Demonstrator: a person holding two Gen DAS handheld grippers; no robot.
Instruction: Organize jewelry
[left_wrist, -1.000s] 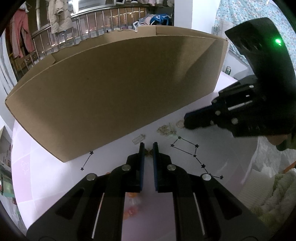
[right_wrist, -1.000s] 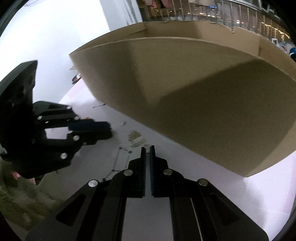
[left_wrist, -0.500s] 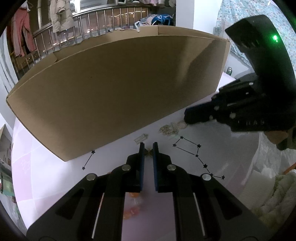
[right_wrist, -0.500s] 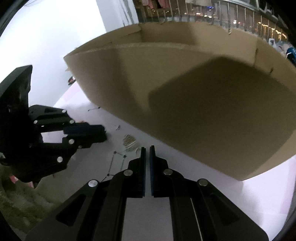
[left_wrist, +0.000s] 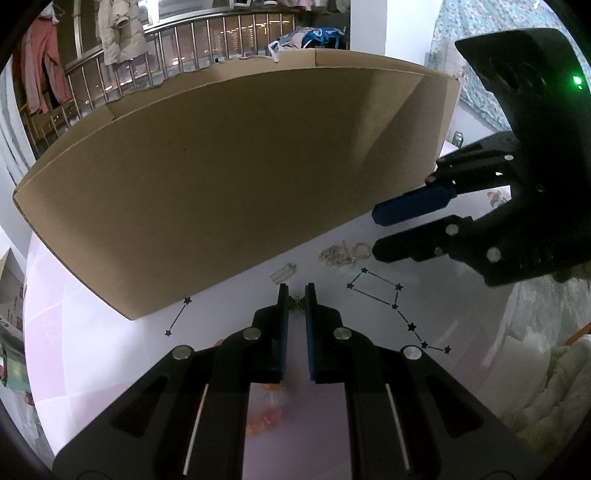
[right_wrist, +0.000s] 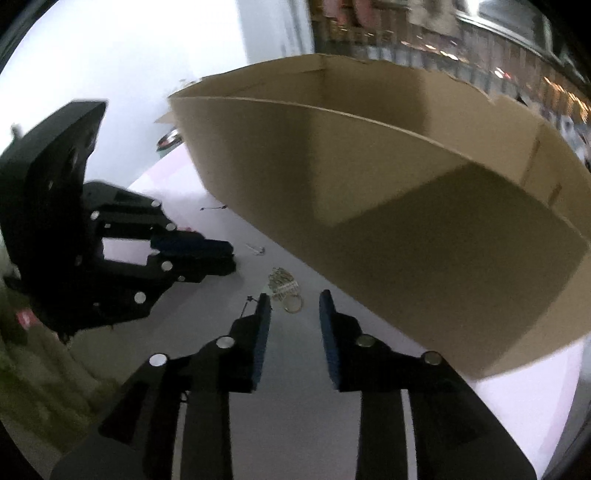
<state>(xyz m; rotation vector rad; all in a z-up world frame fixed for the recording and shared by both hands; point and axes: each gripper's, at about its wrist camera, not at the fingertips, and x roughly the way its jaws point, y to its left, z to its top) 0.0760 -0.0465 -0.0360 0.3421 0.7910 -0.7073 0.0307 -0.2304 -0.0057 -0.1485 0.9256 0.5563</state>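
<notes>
My left gripper (left_wrist: 296, 291) is shut on a small gold charm (left_wrist: 296, 303), held just above the table. A pile of silver chain with a ring (left_wrist: 343, 254) lies by the cardboard box (left_wrist: 229, 177); a small silver hair clip (left_wrist: 283, 273) lies left of it. My right gripper (right_wrist: 294, 298) is open, its tips just short of the same chain pile (right_wrist: 284, 286). It shows in the left wrist view (left_wrist: 384, 232) at the right, jaws apart beside the pile. The left gripper shows in the right wrist view (right_wrist: 225, 254).
The large open cardboard box stands along the back of the white table (left_wrist: 110, 354), which has printed star-line patterns (left_wrist: 388, 299). Orange-pink beads (left_wrist: 264, 421) lie under my left gripper. A cream fluffy cloth (left_wrist: 554, 391) lies past the table's right edge.
My right gripper has opened from shut and moved closer to the chain pile. My left gripper has stayed shut on the charm, nearly still.
</notes>
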